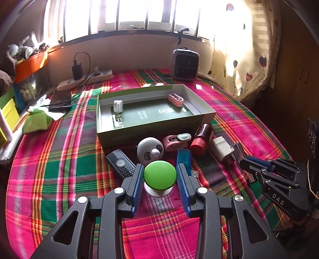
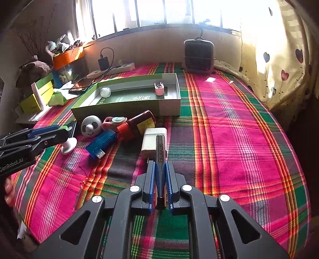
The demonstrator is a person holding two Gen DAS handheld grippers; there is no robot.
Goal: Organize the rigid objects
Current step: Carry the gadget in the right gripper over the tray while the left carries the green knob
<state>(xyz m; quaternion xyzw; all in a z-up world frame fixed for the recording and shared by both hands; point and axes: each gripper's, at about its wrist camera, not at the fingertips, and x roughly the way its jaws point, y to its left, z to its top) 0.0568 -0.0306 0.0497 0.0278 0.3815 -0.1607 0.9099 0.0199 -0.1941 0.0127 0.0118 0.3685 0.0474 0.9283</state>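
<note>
Bright barred window (image 1: 127,18) along far wall. Heart-print curtain (image 1: 251,59) at right, sunlit. Pink and green checked cloth (image 2: 229,129) covers bed. Small heater (image 1: 185,64) far right. Power strip (image 1: 85,79) far left.

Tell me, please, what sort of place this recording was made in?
Probably a lived-in bedroom: a plaid bedspread under a barred window, a heart-print curtain, and a power strip by the wall.

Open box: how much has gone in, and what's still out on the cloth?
Done: the open box holds a white roll and a pink clip.
In hand: left tongs are shut on the green-capped knob; right tongs are shut on a metal stick.
Left: remote, panda toy, blue USB stick, red bottle, white charger.
</note>
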